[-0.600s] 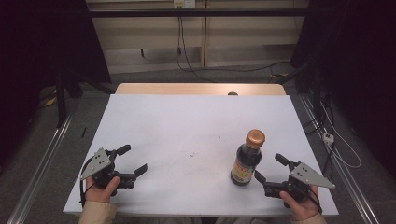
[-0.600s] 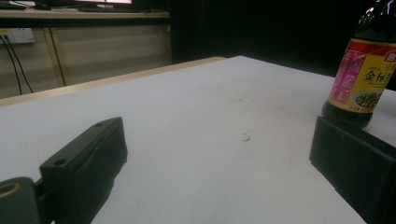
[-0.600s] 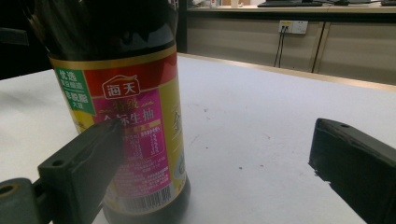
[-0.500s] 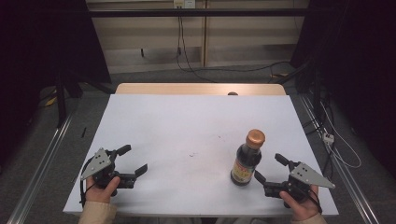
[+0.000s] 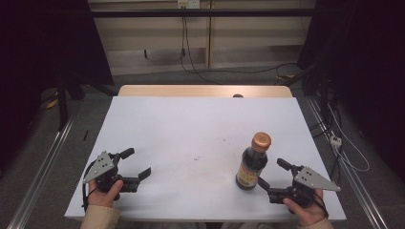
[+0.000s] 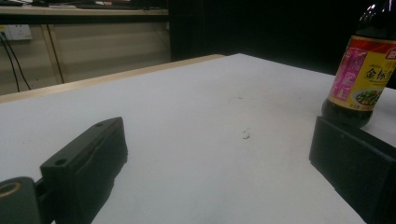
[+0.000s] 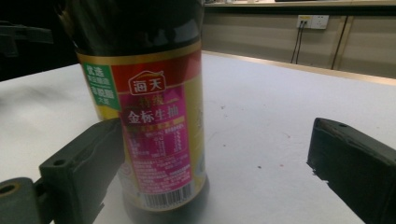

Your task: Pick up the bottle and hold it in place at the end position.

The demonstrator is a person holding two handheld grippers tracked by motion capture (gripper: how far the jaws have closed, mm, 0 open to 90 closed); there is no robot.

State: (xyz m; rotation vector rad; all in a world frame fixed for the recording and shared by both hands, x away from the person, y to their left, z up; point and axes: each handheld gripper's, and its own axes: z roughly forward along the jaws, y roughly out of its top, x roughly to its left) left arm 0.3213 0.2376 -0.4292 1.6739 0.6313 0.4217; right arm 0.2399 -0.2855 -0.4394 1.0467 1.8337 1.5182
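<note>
Right tongs lining up on the soy sauce bottle

We see the soy sauce bottle upright on the desk, just beside the spread, empty right tongs; left tongs spread, empty, well apart from the bottle. We'd centre the body between the jaws, then close low and level.

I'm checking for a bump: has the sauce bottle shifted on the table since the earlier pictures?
No. The sauce bottle stands at the same spot against the table's right edge, upright, beside the open right tongs.
</note>
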